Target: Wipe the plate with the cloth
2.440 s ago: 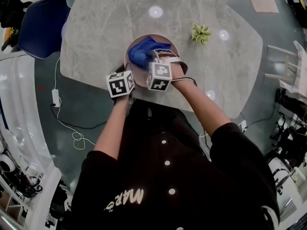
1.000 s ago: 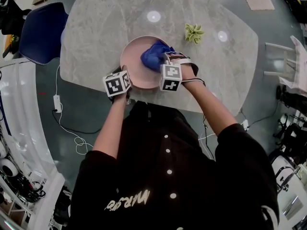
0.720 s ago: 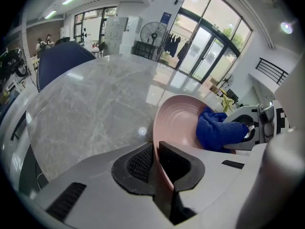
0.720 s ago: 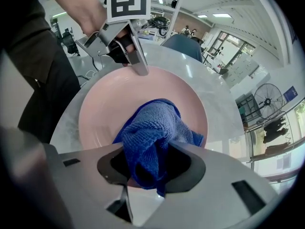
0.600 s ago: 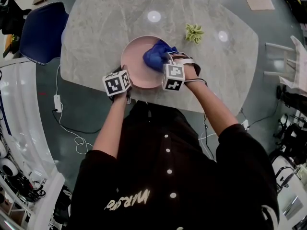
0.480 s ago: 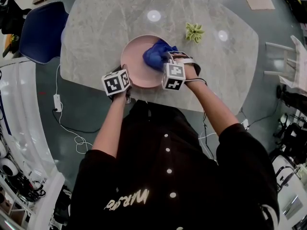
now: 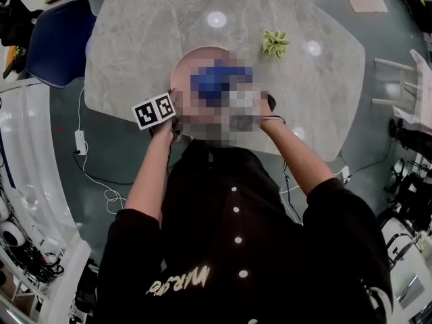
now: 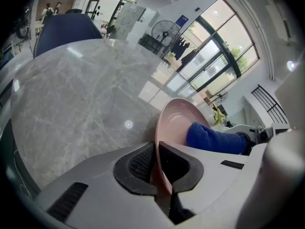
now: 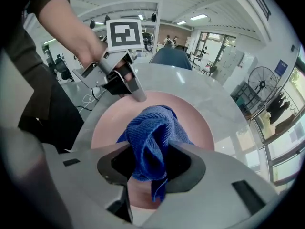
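A pink plate (image 8: 178, 123) lies on the marble table (image 7: 148, 32) near its front edge. My left gripper (image 8: 156, 149) is shut on the plate's near rim, and its jaws have just closed further with the rim between them. The right gripper view shows those fingers (image 9: 135, 92) at the rim. My right gripper (image 9: 151, 149) is shut on a bunched blue cloth (image 9: 152, 125), which hangs down onto the plate (image 9: 114, 123) around its middle. In the head view a blurred patch hides the right gripper and much of the plate. The left gripper's marker cube (image 7: 153, 111) shows at the plate's left.
A small green folded ornament (image 7: 277, 42) sits on the table beyond the plate, to the right. A blue chair (image 7: 57, 39) stands at the table's left end. Cables lie on the floor at the left. The person's body is right against the front edge.
The left gripper has rolled, so its cube now shows one face flat. The right gripper has carried the cloth from the plate's right side back towards the middle.
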A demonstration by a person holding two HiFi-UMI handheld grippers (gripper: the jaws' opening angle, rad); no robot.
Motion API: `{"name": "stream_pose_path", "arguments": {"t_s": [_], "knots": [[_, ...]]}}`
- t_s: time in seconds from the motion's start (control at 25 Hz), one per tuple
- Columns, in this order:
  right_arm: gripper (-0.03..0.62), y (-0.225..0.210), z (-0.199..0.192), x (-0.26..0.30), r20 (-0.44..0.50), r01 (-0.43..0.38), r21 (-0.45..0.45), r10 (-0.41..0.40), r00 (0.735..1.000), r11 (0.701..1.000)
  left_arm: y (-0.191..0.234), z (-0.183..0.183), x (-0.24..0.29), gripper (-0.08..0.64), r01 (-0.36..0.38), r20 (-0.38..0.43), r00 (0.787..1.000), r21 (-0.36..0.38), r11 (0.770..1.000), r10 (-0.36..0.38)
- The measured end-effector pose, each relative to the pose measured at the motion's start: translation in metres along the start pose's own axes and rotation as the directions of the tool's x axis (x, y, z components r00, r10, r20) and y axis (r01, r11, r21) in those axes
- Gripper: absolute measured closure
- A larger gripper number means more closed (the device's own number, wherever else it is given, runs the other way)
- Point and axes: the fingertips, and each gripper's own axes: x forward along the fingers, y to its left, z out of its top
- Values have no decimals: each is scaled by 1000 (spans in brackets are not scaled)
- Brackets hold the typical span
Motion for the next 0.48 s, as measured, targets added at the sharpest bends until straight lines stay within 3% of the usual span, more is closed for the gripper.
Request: {"name": "stream_pose_path", "arguments": {"t_s": [0.48], "knots": [[442, 38, 47, 28, 53, -89, 21, 87, 995, 996, 1, -2, 0, 531, 27, 0, 1000, -39, 999, -27]]}}
